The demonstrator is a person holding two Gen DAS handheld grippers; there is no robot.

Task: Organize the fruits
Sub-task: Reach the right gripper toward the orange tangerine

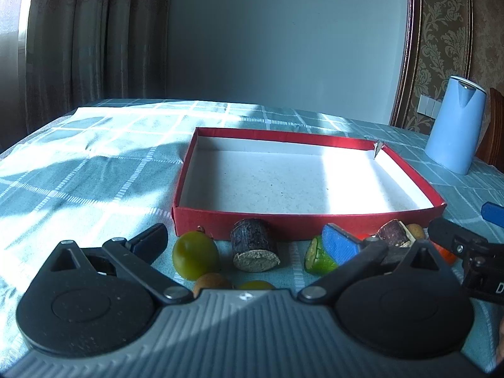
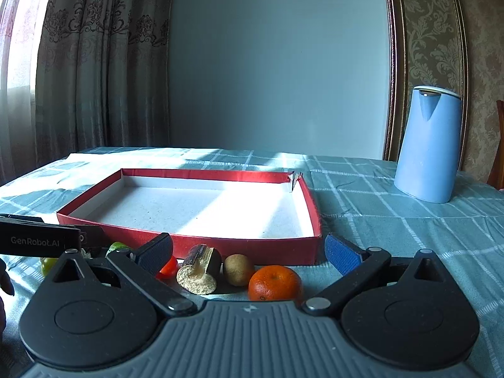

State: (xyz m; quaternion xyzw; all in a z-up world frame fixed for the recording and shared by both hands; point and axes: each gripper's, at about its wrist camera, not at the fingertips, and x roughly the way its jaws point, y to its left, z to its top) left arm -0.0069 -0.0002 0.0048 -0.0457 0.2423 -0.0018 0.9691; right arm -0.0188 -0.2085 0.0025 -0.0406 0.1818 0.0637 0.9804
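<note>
A shallow red box with a white floor lies on the checked tablecloth, nothing in it. In front of it lie fruits. In the left wrist view: a green round fruit, a dark sugarcane piece, a green cut piece, a small brown fruit. In the right wrist view: an orange, a brown kiwi-like fruit, a sugarcane piece, a red fruit. My left gripper is open above the fruits. My right gripper is open, holding nothing.
A light blue kettle stands at the back right of the table. Curtains hang at the left, a wall behind. The right gripper's body shows at the left view's right edge, the left one's at the right view's left edge.
</note>
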